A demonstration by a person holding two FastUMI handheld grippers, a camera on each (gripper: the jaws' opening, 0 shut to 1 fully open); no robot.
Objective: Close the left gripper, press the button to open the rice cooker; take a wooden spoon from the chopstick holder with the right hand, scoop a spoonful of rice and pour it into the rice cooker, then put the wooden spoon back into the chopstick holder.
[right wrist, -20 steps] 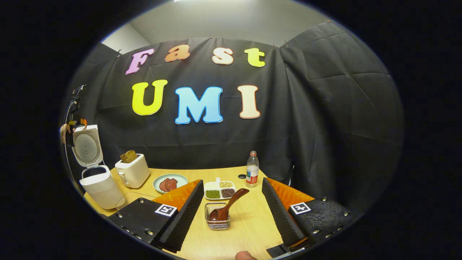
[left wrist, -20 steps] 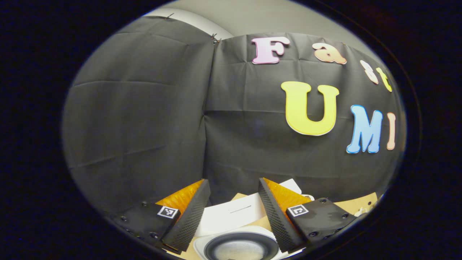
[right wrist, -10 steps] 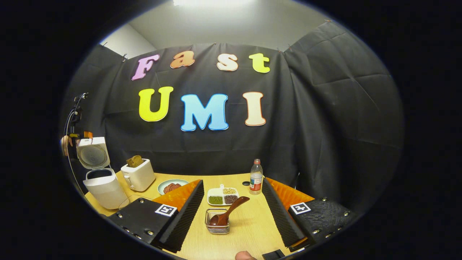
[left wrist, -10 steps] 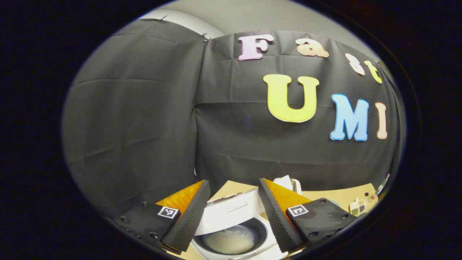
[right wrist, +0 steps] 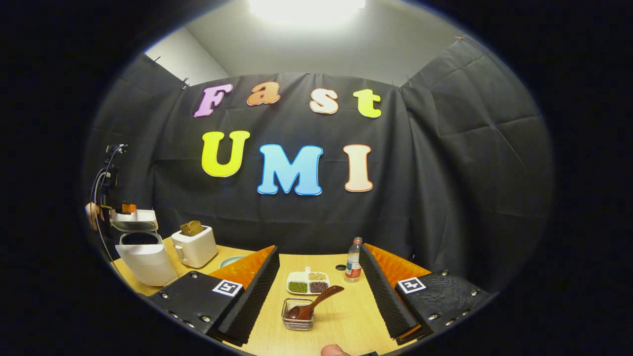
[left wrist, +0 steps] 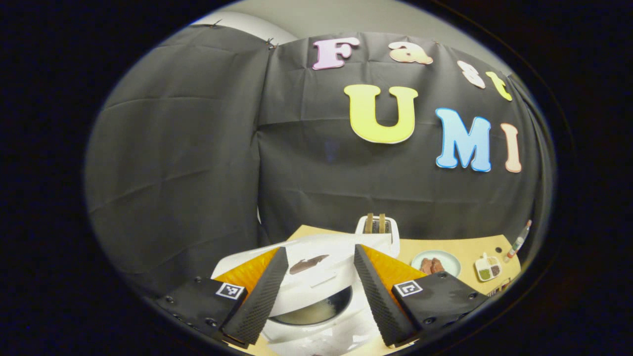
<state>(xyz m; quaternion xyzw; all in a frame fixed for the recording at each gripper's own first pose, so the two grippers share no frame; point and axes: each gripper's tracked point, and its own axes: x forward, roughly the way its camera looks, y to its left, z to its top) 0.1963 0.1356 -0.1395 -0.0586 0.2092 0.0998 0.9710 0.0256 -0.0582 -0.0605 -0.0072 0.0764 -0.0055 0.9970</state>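
Looking down over the rice cooker [left wrist: 316, 326] from the left gripper [left wrist: 316, 296], jaws standing wide apart and holding nothing; white lid [left wrist: 316, 267] lying between the fingers in that view, tilted over the dark inner pot, whether pressed by anything not being clear. Seeing the same cooker [right wrist: 143, 257] far left on the wooden table [right wrist: 341, 321] in the right gripper view, lid [right wrist: 133, 220] hanging low over the body, with the other gripper and a hand just beside it. Right gripper [right wrist: 319, 306] hovering over the table, also spread wide and empty. Wooden spoon [right wrist: 311, 304] sitting ahead between those fingers, bowl down inside the small wire chopstick holder [right wrist: 298, 316], handle leaning up and to the right, free of the wire. Judging the spoon as light, rigid and smooth-finished, so likely slipping or pivoting if pinched near the tip; taking hold at mid-handle above the holder rim seeming best, pads across the narrow faces. Judging the holder as light enough to drag or tip during a slanted pull, so lifting along the handle's lean. Divided dish [right wrist: 307, 283] of grains lying just behind the holder, plastic bottle [right wrist: 353, 259] beyond, toaster [right wrist: 195, 244] beside the cooker.
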